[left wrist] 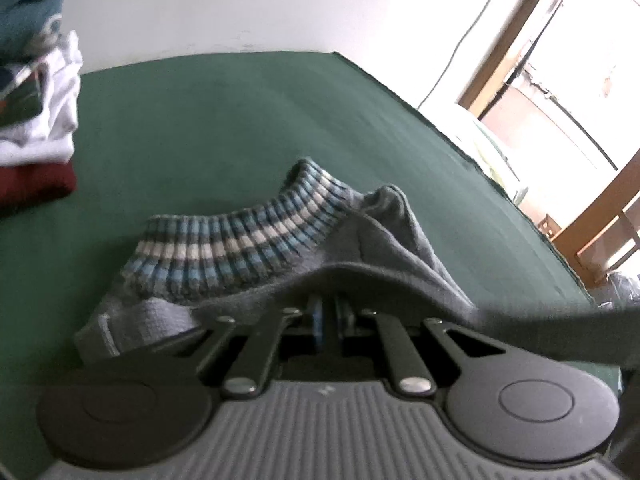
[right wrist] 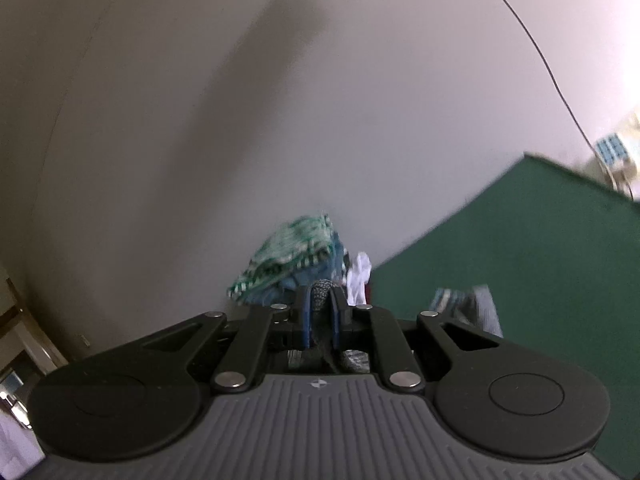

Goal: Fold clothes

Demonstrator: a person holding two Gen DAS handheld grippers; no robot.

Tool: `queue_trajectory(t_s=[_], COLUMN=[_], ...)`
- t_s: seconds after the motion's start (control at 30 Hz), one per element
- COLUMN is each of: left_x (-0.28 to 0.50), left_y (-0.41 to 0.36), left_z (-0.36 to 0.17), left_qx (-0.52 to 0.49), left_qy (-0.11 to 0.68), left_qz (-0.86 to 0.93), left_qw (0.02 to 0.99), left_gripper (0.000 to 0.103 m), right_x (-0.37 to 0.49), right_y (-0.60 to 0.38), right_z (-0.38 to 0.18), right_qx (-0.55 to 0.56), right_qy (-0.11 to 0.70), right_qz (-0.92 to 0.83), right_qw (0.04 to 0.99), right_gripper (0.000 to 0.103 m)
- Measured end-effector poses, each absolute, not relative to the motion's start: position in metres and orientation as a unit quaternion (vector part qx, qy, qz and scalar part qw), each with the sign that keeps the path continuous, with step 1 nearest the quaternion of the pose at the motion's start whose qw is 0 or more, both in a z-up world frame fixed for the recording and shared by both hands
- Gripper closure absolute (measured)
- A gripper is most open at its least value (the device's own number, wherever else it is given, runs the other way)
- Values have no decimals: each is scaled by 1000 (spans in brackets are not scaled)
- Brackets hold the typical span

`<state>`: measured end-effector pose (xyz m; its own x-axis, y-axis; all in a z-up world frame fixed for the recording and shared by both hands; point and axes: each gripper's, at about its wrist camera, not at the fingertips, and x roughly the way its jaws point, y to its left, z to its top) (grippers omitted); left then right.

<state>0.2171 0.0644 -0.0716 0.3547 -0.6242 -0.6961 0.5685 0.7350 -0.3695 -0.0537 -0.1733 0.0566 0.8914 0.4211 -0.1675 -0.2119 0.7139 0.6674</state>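
Sweater (left wrist: 256, 248), grey with a ribbed blue-and-white striped band, lies near on the green table (left wrist: 240, 120), with bare cloth beyond to the far edge. Its soft fold hides the left gripper (left wrist: 328, 300) tips; I cannot tell their gap.

Right gripper (right wrist: 320, 312) fingers pinch grey knit fabric (right wrist: 322, 298). A folded clothes pile (right wrist: 292, 268) sits far by the wall.

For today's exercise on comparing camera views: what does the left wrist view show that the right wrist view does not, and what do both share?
Only the left wrist view: the striped ribbed collar of the grey garment, draped over the left gripper, a dark red folded item, and a wooden window frame.

Only the right wrist view: the right gripper shut on grey fabric, and a doorway at lower left.

Both: the green surface, the pile of clothes and the white wall.
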Motion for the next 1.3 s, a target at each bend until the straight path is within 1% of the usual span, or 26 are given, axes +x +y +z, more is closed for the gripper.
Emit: queue_trajectory(t_s=[0.17,0.2,0.33,0.37,0.4,0.43,0.5,0.6,0.67,0.7,0.73,0.9,0.97,1.0,1.03,1.27,1.3], left_x=[215,214,210,209,208,207,206,210,210,208,205,210,212,212,212,204,203], left_y=[65,66,72,75,78,81,85,88,84,83,83,104,114,117,116,84,81], left_z=[-73,-73,-70,-69,-68,-66,-63,-65,-66,-67,-66,-60,-55,-53,-53,-65,-66], left_qx=[-39,-39,-55,-61,-66,-72,-79,-108,-107,-98,-90,-109,-120,-126,-127,-110,-107], left_qy=[432,430,433,434,436,438,437,453,460,458,454,446,444,446,448,471,471], left_qz=[-366,-368,-378,-381,-385,-388,-389,-397,-398,-392,-382,-366,-373,-378,-381,-395,-392], left_qw=[823,824,817,814,811,808,807,791,786,792,800,810,806,802,799,781,783], left_gripper=[96,101,101,99,95,87,77,76,68,55,49,51,45,40,38,39,45], right_x=[-62,-65,-75,-77,-79,-81,-83,-81,-79,-79,-79,-81,-82,-82,-82,-81,-81], right_y=[-160,-157,-143,-140,-140,-140,-143,-147,-146,-145,-145,-150,-152,-152,-152,-151,-151], right_z=[40,38,30,28,27,26,23,21,21,21,21,22,21,21,21,22,23], right_qx=[350,352,346,344,344,345,351,360,361,359,357,361,365,366,366,363,361], right_qy=[189,196,216,219,221,221,221,217,216,217,217,211,207,205,205,204,204], right_qz=[170,172,175,175,173,171,165,161,163,164,164,159,159,160,161,165,165], right_qw=[902,899,896,896,896,896,895,893,892,893,893,894,894,893,893,894,895], right_gripper=[92,92,92,92,92,92,92,92,92,92,92,92,92,92,92,92,92])
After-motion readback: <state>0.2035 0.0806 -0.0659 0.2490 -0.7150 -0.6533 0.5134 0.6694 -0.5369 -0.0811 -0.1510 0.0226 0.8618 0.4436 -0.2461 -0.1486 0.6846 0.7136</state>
